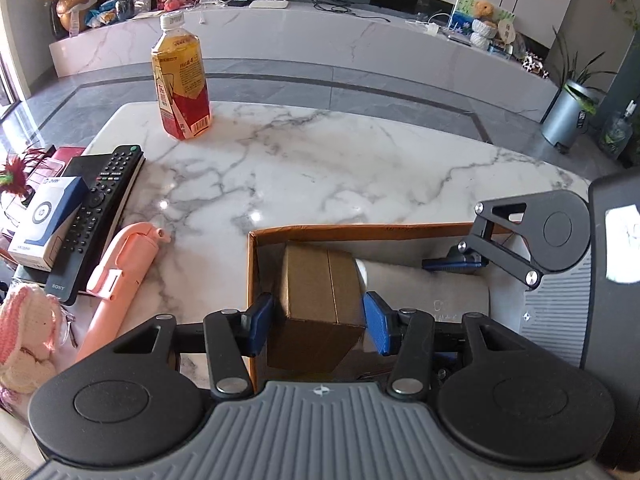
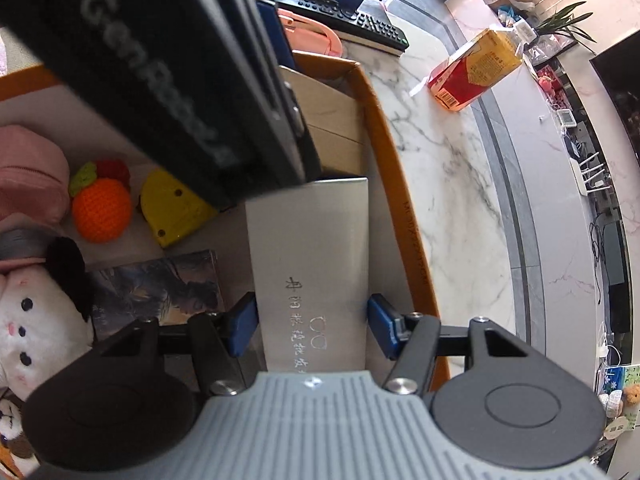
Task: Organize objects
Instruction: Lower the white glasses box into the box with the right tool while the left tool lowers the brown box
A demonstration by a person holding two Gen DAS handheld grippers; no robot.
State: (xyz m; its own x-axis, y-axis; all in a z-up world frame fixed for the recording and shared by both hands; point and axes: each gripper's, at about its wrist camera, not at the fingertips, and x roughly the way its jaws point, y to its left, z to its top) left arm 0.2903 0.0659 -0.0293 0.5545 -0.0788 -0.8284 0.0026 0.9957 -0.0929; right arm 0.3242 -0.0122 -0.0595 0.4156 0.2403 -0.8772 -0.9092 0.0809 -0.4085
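My left gripper [image 1: 320,322] is shut on a small brown cardboard box [image 1: 320,300], its blue pads [image 1: 260,320] pressing both sides. The box hangs inside the far-left corner of an open carton with an orange rim [image 1: 250,272]. My right gripper [image 2: 310,328] is shut on a flat grey case with white Chinese writing [image 2: 312,248], low inside the same carton [image 2: 384,152]. In the left wrist view the right gripper [image 1: 532,232] shows at the right, over the grey case [image 1: 432,292]. In the right wrist view the left gripper's black body [image 2: 160,80] fills the upper left, partly hiding the brown box [image 2: 332,120].
The carton also holds a crochet orange [image 2: 100,208], a yellow object [image 2: 172,208], a pink pouch [image 2: 28,172], a picture card [image 2: 160,284] and a white plush [image 2: 36,320]. On the marble table [image 1: 320,168] stand a tea bottle [image 1: 182,80], a remote [image 1: 100,208], a pink stick [image 1: 120,280].
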